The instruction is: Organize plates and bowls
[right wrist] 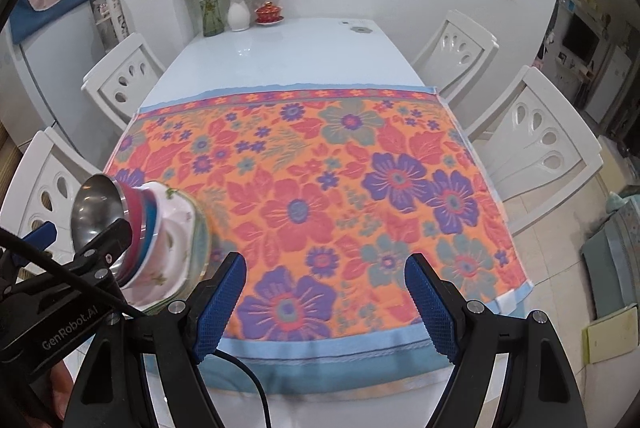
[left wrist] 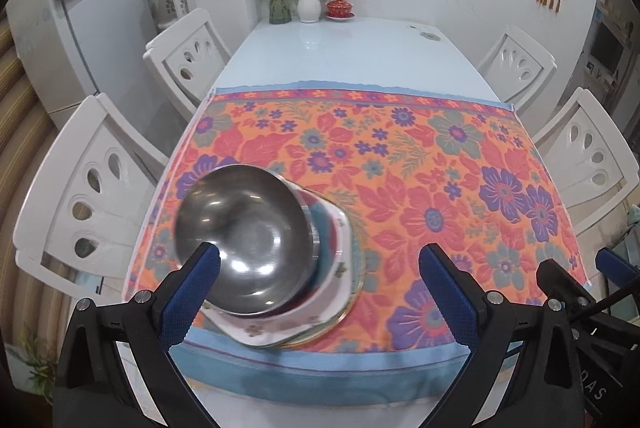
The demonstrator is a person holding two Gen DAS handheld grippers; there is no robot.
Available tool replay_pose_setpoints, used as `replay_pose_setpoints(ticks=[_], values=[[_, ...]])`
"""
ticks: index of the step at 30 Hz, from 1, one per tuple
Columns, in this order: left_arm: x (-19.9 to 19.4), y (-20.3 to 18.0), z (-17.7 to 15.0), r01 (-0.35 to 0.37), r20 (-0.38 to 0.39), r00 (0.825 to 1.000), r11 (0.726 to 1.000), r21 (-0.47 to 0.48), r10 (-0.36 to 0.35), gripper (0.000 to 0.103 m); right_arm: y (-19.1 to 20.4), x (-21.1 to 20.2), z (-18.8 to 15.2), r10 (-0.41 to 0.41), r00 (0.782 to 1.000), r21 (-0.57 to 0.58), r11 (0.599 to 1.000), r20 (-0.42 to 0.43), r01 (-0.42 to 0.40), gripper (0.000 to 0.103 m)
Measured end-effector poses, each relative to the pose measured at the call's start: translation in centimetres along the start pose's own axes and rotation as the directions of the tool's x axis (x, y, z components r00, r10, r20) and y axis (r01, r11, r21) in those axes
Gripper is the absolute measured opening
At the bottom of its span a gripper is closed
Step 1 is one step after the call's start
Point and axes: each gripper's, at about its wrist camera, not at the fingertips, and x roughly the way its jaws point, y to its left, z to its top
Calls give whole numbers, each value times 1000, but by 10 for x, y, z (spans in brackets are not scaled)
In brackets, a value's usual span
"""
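Observation:
A steel bowl tops a stack of nested bowls, with pink and blue rims, a white floral bowl and plates beneath, on the floral cloth near the table's front left. My left gripper is open, its left finger just in front of the steel bowl's rim; contact is unclear. In the right wrist view the stack shows at far left beside the left gripper. My right gripper is open and empty above the cloth's front edge.
The orange floral cloth covers the near half of the white table. Vases with flowers and a red lidded cup stand at the far end. White chairs line both sides.

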Motion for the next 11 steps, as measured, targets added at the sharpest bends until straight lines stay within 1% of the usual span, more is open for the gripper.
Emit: replay_pose_setpoints(ticks=[6, 11], values=[[4, -29, 1, -32, 4, 999, 999, 6, 32, 100, -21, 10, 6, 19, 1000, -32, 999, -1, -19, 80], [7, -47, 0, -57, 29, 998, 998, 6, 57, 100, -41, 19, 11, 29, 1000, -40, 999, -8, -29, 80]])
